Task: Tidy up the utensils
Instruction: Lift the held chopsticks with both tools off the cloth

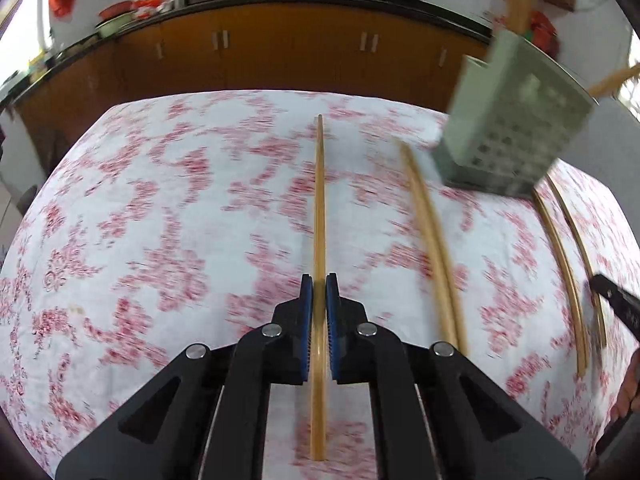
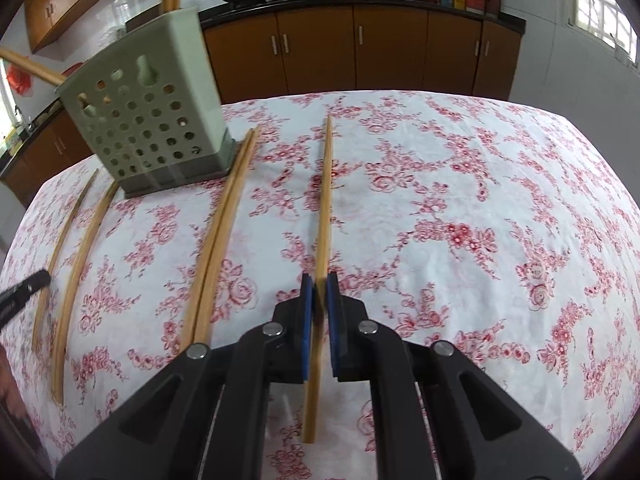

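Observation:
My left gripper (image 1: 319, 282) is shut on a bamboo chopstick (image 1: 319, 208) that runs straight ahead between the blue pads, above the tablecloth. My right gripper (image 2: 319, 280) is shut on another bamboo chopstick (image 2: 324, 200) in the same way. A pale green perforated utensil holder (image 2: 148, 120) stands on the table, far left in the right wrist view and far right in the left wrist view (image 1: 516, 120); chopsticks stick out of its top. A pair of chopsticks (image 2: 220, 224) lies beside it, and two more (image 2: 74, 240) lie further left.
The table carries a white cloth with red flowers (image 2: 460, 220). Brown kitchen cabinets (image 2: 360, 48) with a dark counter and woks stand behind it. The other gripper's black tip shows at the left edge of the right wrist view (image 2: 24, 288) and at the right edge of the left wrist view (image 1: 616, 300).

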{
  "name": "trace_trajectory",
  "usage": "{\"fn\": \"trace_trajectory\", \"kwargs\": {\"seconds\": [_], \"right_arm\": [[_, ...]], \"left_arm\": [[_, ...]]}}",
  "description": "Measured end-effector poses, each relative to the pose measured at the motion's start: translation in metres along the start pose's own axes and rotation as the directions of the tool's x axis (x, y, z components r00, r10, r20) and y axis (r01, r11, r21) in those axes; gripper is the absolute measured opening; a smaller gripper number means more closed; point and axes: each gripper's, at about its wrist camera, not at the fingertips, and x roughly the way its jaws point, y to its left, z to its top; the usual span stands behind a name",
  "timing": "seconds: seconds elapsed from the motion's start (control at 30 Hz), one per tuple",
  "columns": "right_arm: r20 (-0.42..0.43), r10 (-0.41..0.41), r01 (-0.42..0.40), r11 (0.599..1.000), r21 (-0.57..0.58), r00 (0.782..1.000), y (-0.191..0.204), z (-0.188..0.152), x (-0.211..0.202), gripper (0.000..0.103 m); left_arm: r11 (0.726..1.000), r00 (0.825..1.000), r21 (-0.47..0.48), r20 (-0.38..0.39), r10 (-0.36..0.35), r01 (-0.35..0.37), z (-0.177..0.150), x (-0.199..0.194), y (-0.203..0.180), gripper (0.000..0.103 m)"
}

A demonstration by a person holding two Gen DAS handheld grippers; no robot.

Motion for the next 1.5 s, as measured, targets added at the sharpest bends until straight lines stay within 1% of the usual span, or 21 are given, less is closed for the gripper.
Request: {"fn": "trace_trajectory", "kwargs": {"seconds": [0.1, 0.27, 0.37, 0.5, 0.77, 0.93, 1.2, 1.5], "right_arm": [[0.005, -0.007, 0.007, 1.000, -0.007, 1.000, 0.0020, -0.0004, 0.0009, 0.009], [0.013, -0.010, 0.010, 1.000, -0.011, 1.000, 0.0026, -0.0012, 0.0017, 0.009], [0.015, -0.013, 0.013, 1.000, -0.016, 1.000, 0.0009, -0.0002, 0.0002, 0.009], [0.015, 0.002, -0.002, 1.000, -0.001, 1.000, -0.0001, -0.0010, -0.0001, 0.009], [0.015, -0.006, 0.006, 1.000, -0.006, 1.000, 0.0019, -0.0016, 0.0005, 0.009], [0.013, -0.006, 0.006, 1.000, -0.005, 1.000, 0.0020, -0.0017, 0.0004, 0.009], [0.014, -0.032, 0.033, 0.999, -0.025, 0.999, 0.0056, -0.0024, 0.0009, 0.011], [0.014, -0.022, 0.022, 1.000, -0.016, 1.000, 0.0028, -0.0020, 0.0013, 0.011]], "left_arm": [[1.000, 1.000, 0.003, 0.002, -0.027, 0.027, 0.0007, 0.0001, 0.0053, 0.008], [0.999, 0.999, 0.028, 0.022, -0.035, 0.034, -0.0031, -0.0013, 0.0060, 0.008], [0.999, 0.999, 0.022, 0.022, -0.040, 0.040, -0.0018, 0.0004, 0.0057, 0.008], [0.999, 0.999, 0.023, 0.022, -0.039, 0.039, -0.0034, -0.0022, 0.0053, 0.009], [0.999, 0.999, 0.033, 0.022, -0.026, 0.025, -0.0045, -0.0022, 0.0048, 0.009], [0.999, 0.999, 0.019, 0.022, -0.043, 0.042, -0.0036, -0.0010, 0.0063, 0.009], [0.998, 0.997, -0.006, 0.022, -0.069, 0.069, -0.0029, -0.0013, 0.0103, 0.009], [0.998, 0.998, 0.003, 0.022, -0.058, 0.058, -0.0036, -0.0017, 0.0093, 0.009]]}}
